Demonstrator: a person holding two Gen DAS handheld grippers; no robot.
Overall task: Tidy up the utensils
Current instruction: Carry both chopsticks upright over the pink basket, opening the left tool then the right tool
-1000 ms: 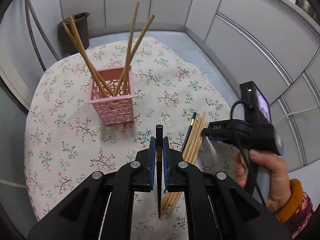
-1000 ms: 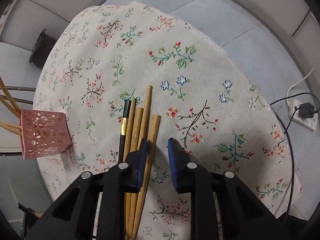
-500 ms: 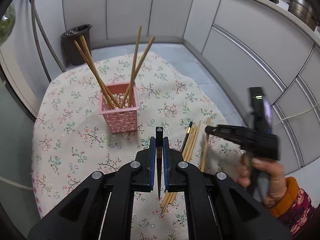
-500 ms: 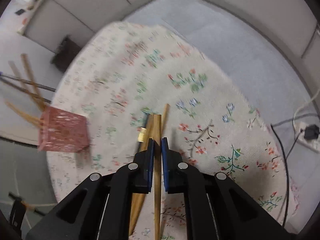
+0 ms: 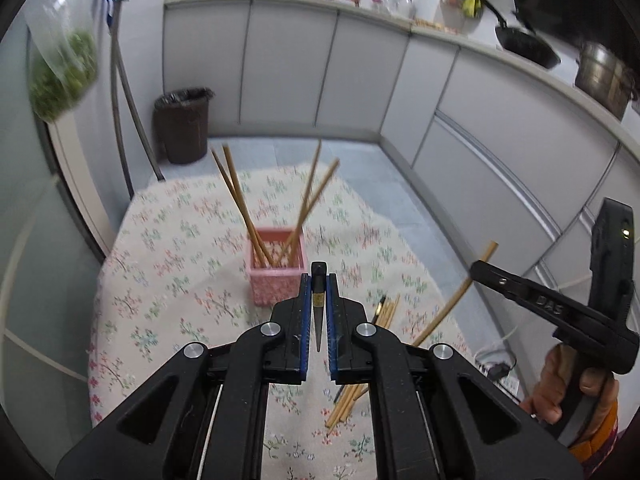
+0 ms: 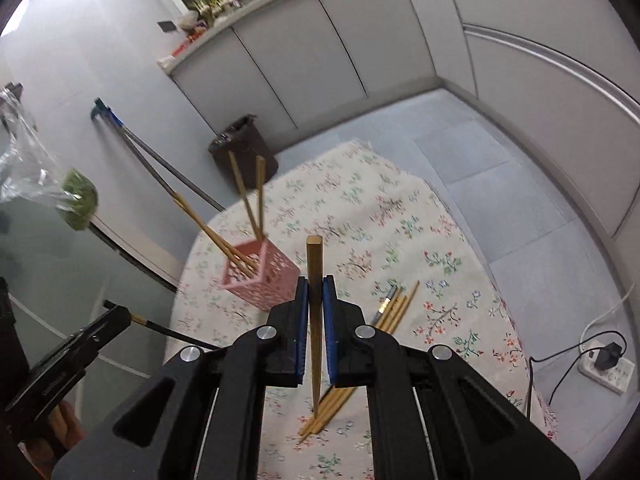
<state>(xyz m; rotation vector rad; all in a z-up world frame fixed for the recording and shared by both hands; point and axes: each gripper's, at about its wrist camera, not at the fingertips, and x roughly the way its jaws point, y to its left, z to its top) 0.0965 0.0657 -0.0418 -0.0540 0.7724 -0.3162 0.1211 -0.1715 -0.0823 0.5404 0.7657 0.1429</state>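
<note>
My left gripper (image 5: 319,280) is shut on a black chopstick (image 5: 318,312), held above the floral tablecloth (image 5: 168,280) just in front of the pink lattice holder (image 5: 276,280). Several wooden chopsticks stand in that holder. My right gripper (image 6: 315,280) is shut on a wooden chopstick (image 6: 314,264), lifted clear of the table. The left wrist view shows it at the right (image 5: 476,270) with the stick slanting down. A pile of wooden chopsticks (image 6: 394,306) and a dark one lie on the cloth below. The pink holder (image 6: 260,276) sits left of the right gripper.
A dark trash bin (image 5: 182,124) stands on the floor beyond the table, with mop handles (image 5: 120,120) leaning on the wall. Grey cabinets curve around the back and right. A power strip (image 6: 604,364) with a cable lies on the floor at the right.
The right gripper closed on a wooden chopstick from the pile and lifted it. Both grippers rose and tilted up; the left still holds the black chopstick.
</note>
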